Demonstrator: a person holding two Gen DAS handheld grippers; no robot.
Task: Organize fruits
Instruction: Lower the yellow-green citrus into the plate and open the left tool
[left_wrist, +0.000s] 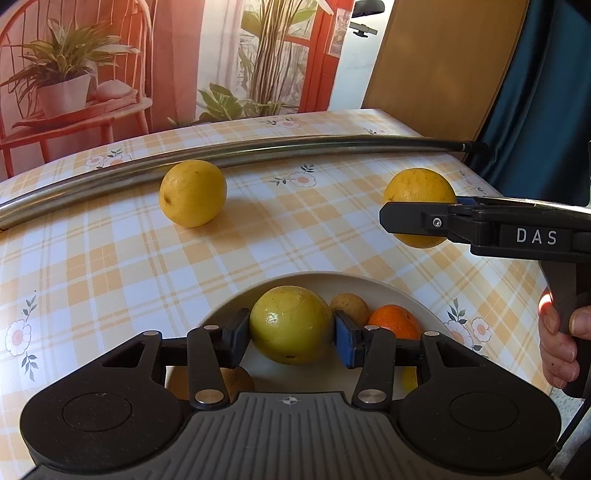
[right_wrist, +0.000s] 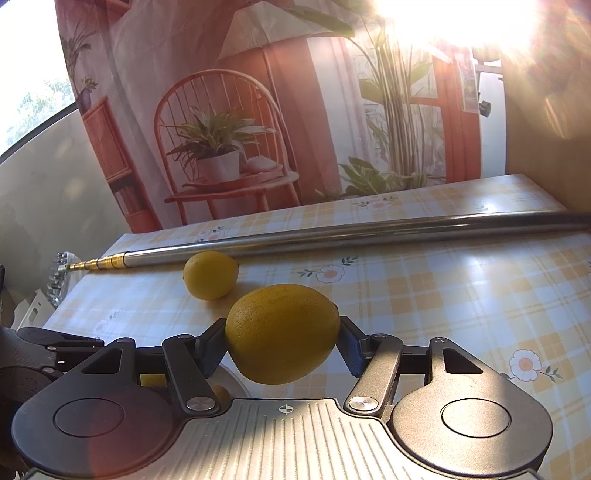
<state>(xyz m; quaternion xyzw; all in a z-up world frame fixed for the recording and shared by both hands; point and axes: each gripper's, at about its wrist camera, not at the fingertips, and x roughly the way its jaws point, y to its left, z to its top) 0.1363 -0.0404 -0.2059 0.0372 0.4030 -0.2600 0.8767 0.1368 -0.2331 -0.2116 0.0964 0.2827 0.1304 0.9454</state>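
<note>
Plate (left_wrist: 413, 295) holds 3+ fruit. Both fingers clamped: left gripper (left_wrist: 291, 332) on green fruit (left_wrist: 290, 323), right gripper (right_wrist: 282, 341) on orange (right_wrist: 282, 332). One lemon (left_wrist: 192, 192) left on tabletop (left_wrist: 110, 258).

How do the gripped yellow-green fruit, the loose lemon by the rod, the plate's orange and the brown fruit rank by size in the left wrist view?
1. Yellow-green fruit, though nearest the camera.
2. Loose lemon.
3. Orange, partly hidden.
4. Brown fruit, partly hidden.
</note>
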